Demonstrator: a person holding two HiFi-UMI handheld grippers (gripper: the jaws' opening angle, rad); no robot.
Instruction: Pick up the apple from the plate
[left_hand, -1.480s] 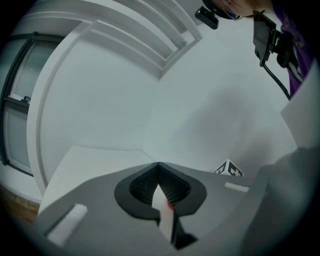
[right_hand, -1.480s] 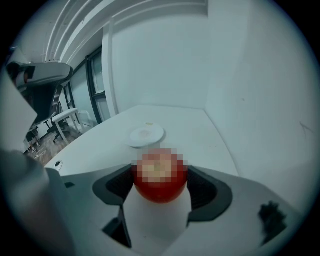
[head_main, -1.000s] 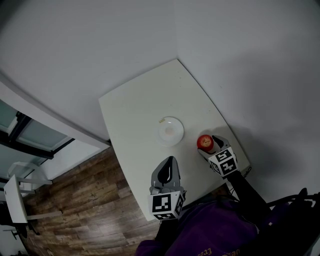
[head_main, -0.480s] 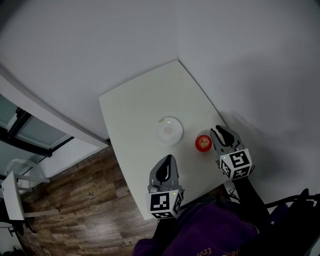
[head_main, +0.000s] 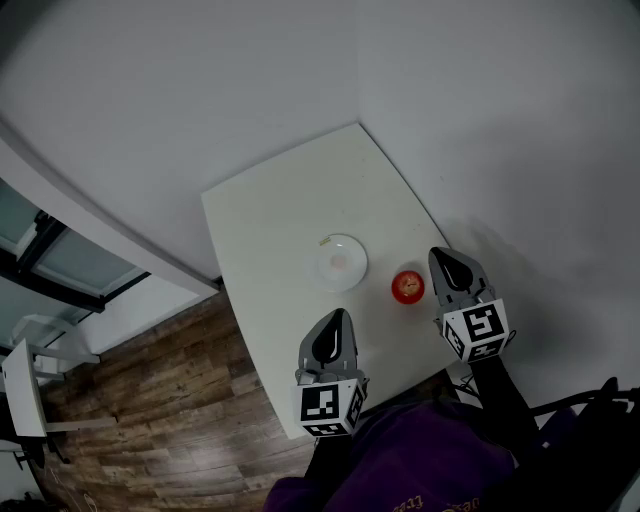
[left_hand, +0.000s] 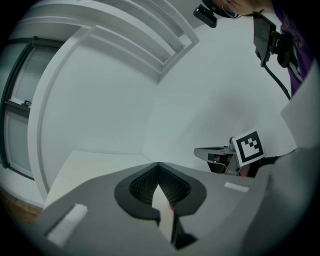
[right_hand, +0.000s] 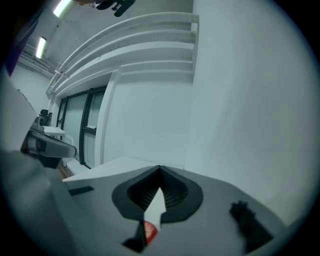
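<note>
The red apple (head_main: 407, 286) rests on the white table (head_main: 270, 210), just right of the empty white plate (head_main: 325, 270) and apart from it. My right gripper (head_main: 437, 254) hangs above the table's right edge, beside the apple, shut with nothing in it. In the right gripper view its jaws (right_hand: 160, 168) meet at the tip, and a sliver of the apple (right_hand: 150, 231) shows below them. My left gripper (head_main: 339, 316) hovers near the table's front edge, pointing at the plate, shut and empty; its jaws (left_hand: 159, 164) stand together in the left gripper view.
Two white walls meet in a corner behind the table. A wood floor (head_main: 150, 420) lies to the left, with a white chair (head_main: 30, 385) and a glass door (head_main: 60, 265) there. The person's purple sleeve (head_main: 420, 470) fills the bottom.
My right gripper stood open around the apple a second ago; it has since lifted off to the right and shut. The apple stays on the table. The left gripper has not moved.
</note>
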